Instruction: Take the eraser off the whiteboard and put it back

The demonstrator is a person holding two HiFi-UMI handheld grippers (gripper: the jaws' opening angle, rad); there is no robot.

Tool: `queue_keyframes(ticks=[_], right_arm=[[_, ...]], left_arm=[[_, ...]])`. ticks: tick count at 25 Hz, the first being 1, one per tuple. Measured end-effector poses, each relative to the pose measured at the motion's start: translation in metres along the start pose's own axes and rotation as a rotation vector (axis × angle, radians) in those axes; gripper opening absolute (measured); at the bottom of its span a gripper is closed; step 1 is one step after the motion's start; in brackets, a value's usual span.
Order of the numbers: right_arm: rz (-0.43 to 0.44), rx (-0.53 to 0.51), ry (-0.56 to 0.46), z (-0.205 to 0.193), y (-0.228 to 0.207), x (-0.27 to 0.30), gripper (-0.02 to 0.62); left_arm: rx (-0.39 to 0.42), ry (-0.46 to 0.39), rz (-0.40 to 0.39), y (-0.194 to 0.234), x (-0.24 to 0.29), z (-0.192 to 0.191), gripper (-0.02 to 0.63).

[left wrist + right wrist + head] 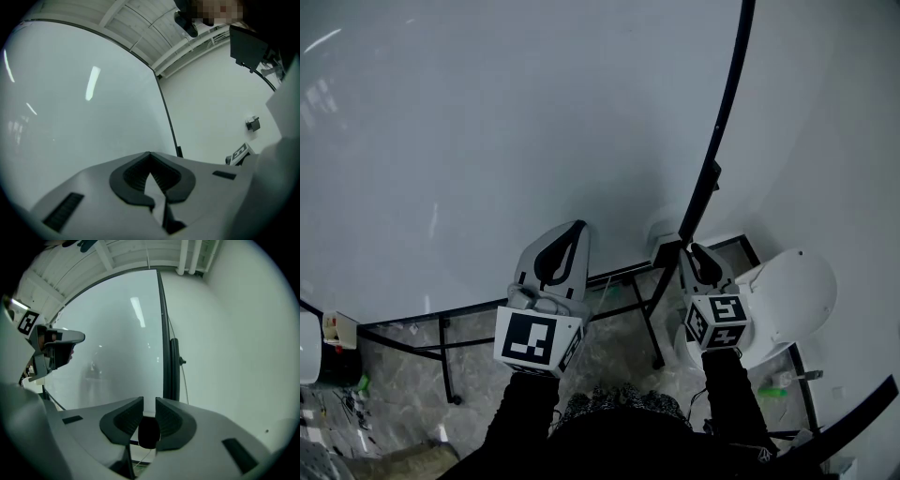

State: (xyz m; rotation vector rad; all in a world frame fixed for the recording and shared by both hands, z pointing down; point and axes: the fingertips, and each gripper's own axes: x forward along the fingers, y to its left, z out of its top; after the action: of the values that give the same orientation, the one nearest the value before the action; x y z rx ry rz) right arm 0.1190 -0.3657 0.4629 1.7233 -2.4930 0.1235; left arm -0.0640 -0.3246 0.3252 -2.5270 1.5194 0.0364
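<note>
count: two grippers, one whiteboard (487, 141), one eraser; your left gripper (149, 154) has its fingers closed tip to tip, nothing between them; your right gripper (149, 403) is clamped on the dark eraser (149, 432), held up near the board's black edge (164, 333); contact with the board: cannot tell; only the right gripper view shows the eraser plainly between the pads; only the head view shows the stand (445, 370) and the floor (609, 356)
</note>
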Motion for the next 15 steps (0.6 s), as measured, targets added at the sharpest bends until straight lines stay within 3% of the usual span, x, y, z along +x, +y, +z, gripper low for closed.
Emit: queue_keyframes(ticks=[7, 15], right_arm=[[-0.017, 0.007, -0.049, 0.033, 0.001, -0.011, 0.026], [-0.002, -0.009, -0.105, 0.065, 0.012, -0.026, 0.012]], left_arm=[[-0.016, 0.022, -0.008, -0.002, 0.004, -0.017, 0.005], [-0.027, 0.046, -0.003, -0.002, 0.007, -0.031, 0.005]])
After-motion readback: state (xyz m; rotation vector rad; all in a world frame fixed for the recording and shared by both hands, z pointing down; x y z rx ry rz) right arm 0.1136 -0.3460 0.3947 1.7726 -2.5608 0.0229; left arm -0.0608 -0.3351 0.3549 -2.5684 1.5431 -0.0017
